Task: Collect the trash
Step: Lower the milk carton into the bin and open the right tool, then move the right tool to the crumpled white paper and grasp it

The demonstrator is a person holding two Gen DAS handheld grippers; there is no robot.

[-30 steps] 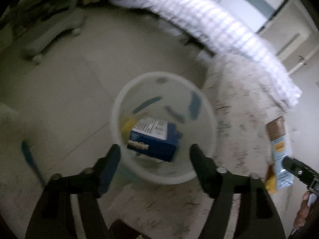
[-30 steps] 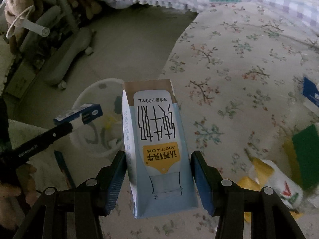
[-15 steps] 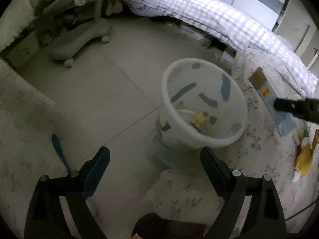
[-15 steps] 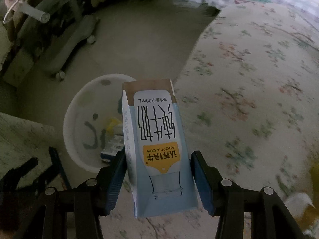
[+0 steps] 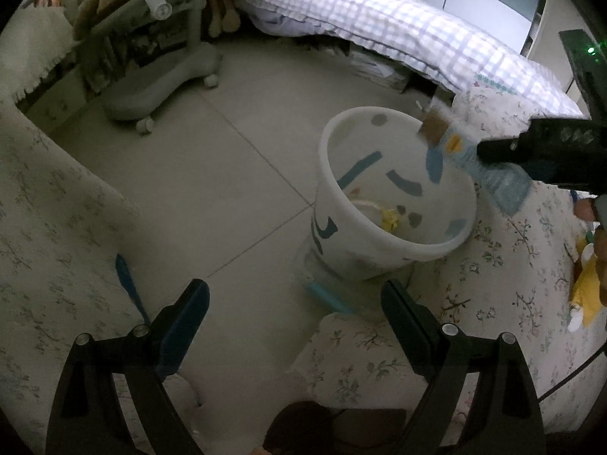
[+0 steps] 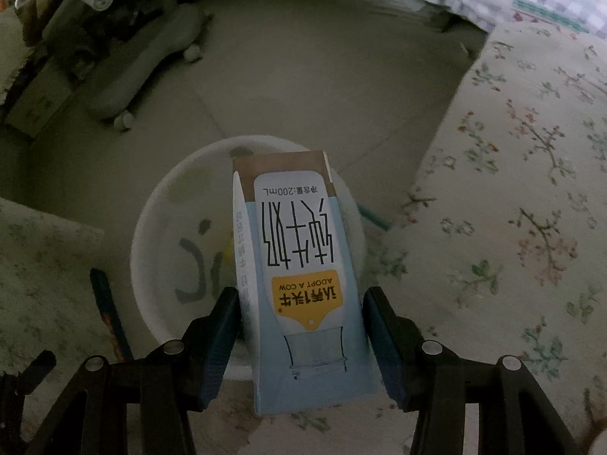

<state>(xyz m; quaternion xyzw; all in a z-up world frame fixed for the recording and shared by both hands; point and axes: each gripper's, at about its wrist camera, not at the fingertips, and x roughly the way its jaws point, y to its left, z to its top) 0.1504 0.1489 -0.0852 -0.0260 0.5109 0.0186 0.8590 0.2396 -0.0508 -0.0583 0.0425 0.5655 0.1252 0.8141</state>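
Observation:
A white waste bin [image 5: 341,254] with blue and grey marks stands on the floor tiles, and yellow trash lies in its bottom. My left gripper [image 5: 295,288] hangs open and empty, low and to the left of the bin. My right gripper [image 6: 301,295] is shut on a pale blue 200 mL milk carton [image 6: 299,265], held over the bin [image 6: 151,235]. In the left wrist view the carton [image 5: 455,148] shows blurred above the bin's far right rim, with a right finger [image 5: 504,148] on it.
Floral cloth [image 5: 493,265] covers the surface right of the bin, with a yellow wrapper [image 5: 588,295] on it. Behind are a bed with a checked quilt [image 5: 398,19] and a grey wheeled chair base [image 5: 151,87]. A blue strip [image 5: 129,284] lies by the left cloth.
The blue box between my left fingers dropped into the bin; that gripper widened and drew back to the left. My right gripper carried the milk carton from the floral cloth to over the bin.

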